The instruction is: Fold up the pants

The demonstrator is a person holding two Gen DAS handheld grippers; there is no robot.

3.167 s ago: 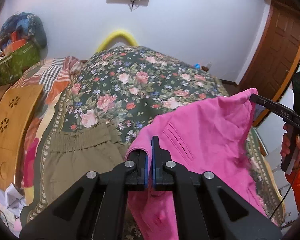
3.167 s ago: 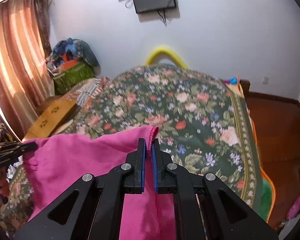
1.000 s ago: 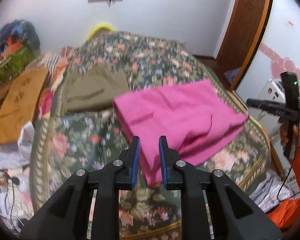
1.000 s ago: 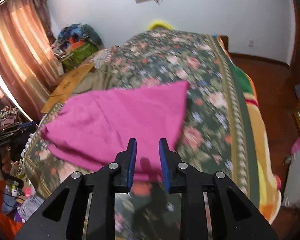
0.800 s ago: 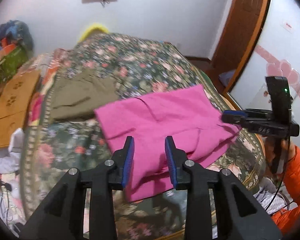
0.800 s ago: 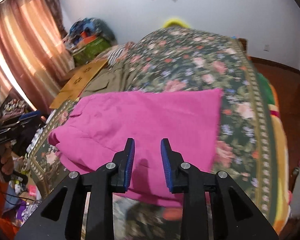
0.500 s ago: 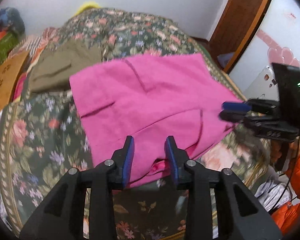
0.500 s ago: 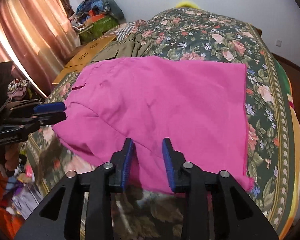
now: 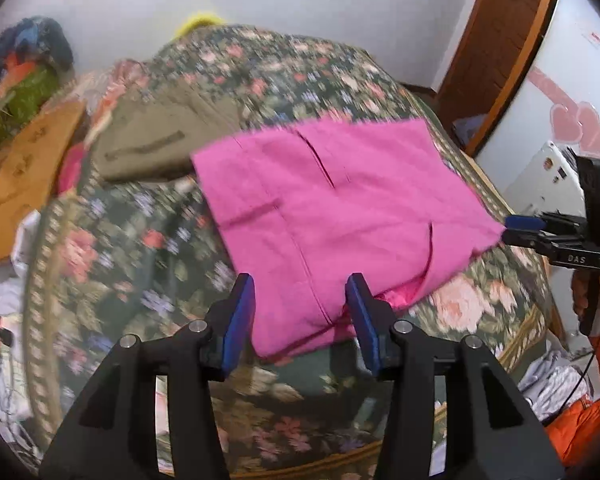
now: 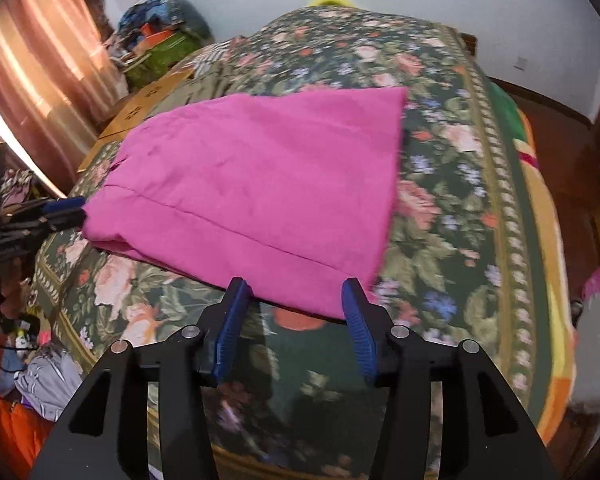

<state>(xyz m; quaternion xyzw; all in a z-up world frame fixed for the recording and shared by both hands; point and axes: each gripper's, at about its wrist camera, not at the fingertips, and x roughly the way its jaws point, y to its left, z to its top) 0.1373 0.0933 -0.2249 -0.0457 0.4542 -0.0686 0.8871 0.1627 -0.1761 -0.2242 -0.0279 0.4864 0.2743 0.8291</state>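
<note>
The pink pants [image 9: 324,208] lie folded flat on the floral bedspread [image 9: 140,240]; they also show in the right wrist view [image 10: 260,184]. My left gripper [image 9: 300,316] is open and empty, its jaws wide, just in front of the near folded edge. My right gripper [image 10: 292,316] is open and empty at the near edge on its side. The right gripper also shows at the pants' right corner in the left wrist view [image 9: 524,226]. The left gripper shows at the pants' left corner in the right wrist view [image 10: 64,206].
An olive garment [image 9: 160,140] lies folded on the bed behind the pink pants. A wooden board [image 9: 28,172] and piled clothes [image 10: 164,36] sit along the bed's far side. A door [image 9: 500,40] stands at the right.
Both grippers let go of the pink pants, which now lie folded on the bed. Both jaws have opened wider and moved down close to the near edge.
</note>
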